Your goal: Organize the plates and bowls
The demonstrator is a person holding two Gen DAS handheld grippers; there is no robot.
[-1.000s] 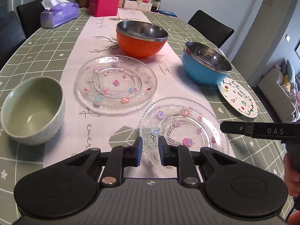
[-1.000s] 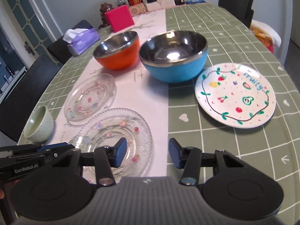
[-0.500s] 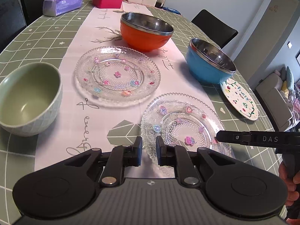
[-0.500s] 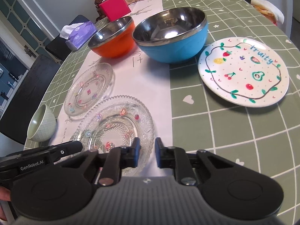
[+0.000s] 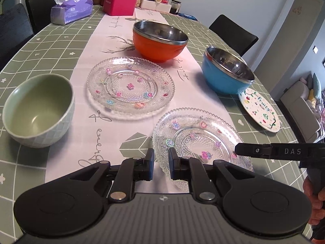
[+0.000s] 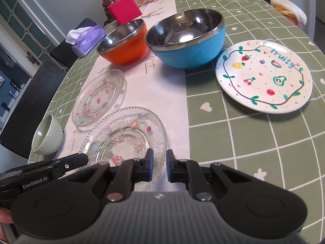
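Two glass plates with flower dots lie on the pink runner: a near one and a far one. My left gripper is closed on the near plate's left rim. My right gripper is closed on its right rim. An orange bowl, a blue bowl, a green ceramic bowl and a white fruit plate stand on the table.
A tissue box, a pink box and bottles and jars stand at the table's far end. Black chairs stand around the green checked tablecloth.
The right gripper closed from wide open onto the near glass plate's rim. The left gripper narrowed slightly on the opposite rim. Both cameras shifted a little.
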